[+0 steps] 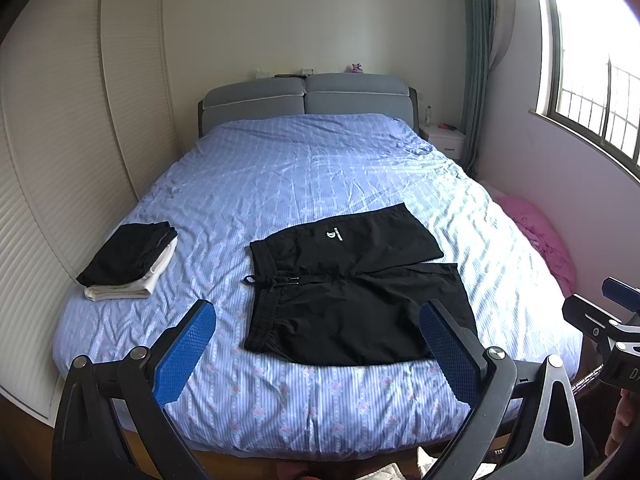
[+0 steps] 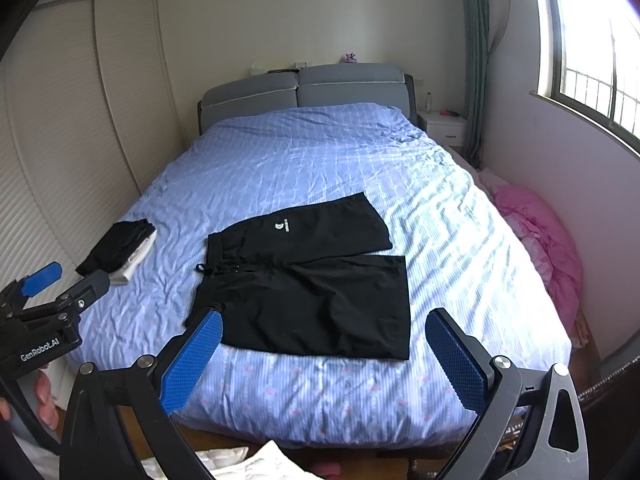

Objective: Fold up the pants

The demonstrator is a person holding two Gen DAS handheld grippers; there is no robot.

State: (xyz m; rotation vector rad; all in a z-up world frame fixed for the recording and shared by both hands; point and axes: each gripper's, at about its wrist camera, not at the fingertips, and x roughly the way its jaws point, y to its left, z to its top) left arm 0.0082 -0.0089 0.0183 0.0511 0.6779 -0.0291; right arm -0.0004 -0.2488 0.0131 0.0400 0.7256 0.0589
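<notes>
black pants laid out on a blue bed

a bed with a blue striped cover fills a bedroom, window to the right. one pair of black pants lies flat near the foot edge; one stack of folded clothes sits well apart to its left. pink bedding lies beside the bed. the left hand-held gripper and right hand-held gripper both hover wide apart, holding nothing.

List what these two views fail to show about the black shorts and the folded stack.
- Black shorts: logo text too small in both views; near hem corner hidden by the left gripper.
- Folded black-and-cream clothes stack: partly behind that gripper in the right wrist view; item count unclear.
- Right gripper: open, hiding nothing.
</notes>
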